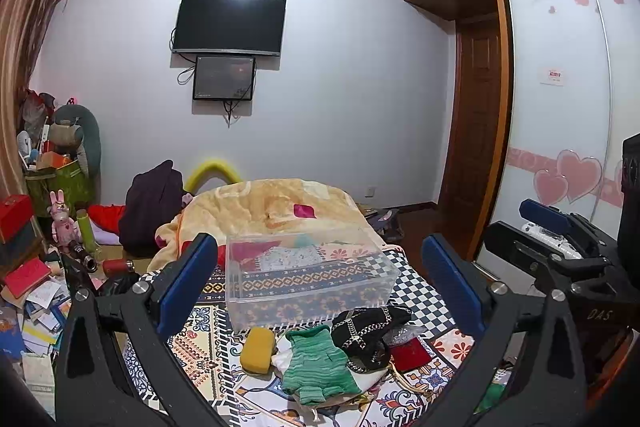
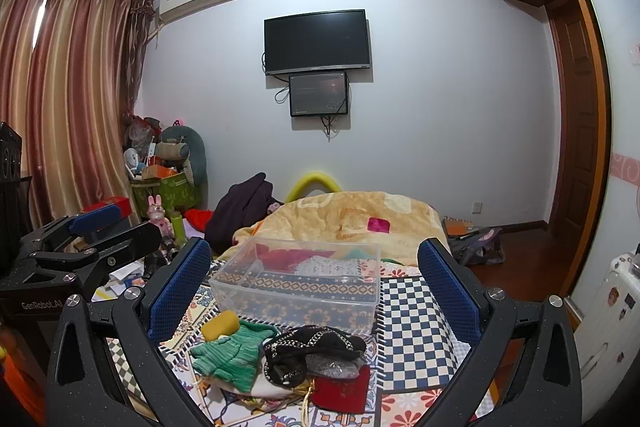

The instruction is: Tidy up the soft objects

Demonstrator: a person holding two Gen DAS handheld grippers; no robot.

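Note:
A pile of soft things lies on the patterned bedspread [image 1: 200, 343]: a yellow sponge [image 1: 258, 349], a green knitted garment [image 1: 318, 367], a black pouch with a chain [image 1: 368, 331] and a red pouch [image 1: 410, 353]. Behind them stands a clear plastic box [image 1: 308, 279], empty. The same sponge [image 2: 220, 325], green knit [image 2: 232, 355], black pouch [image 2: 312, 347], red pouch [image 2: 344, 389] and box [image 2: 300, 283] show in the right wrist view. My left gripper [image 1: 320, 275] is open above the pile. My right gripper [image 2: 316, 283] is open, also above it. Both are empty.
A yellow-orange blanket [image 1: 276, 207] is heaped at the far end of the bed. A dark coat [image 1: 154, 203] and cluttered books and toys [image 1: 44, 291] lie to the left. A wardrobe [image 1: 560, 87] and door stand on the right. A white suitcase [image 2: 608, 315] is at right.

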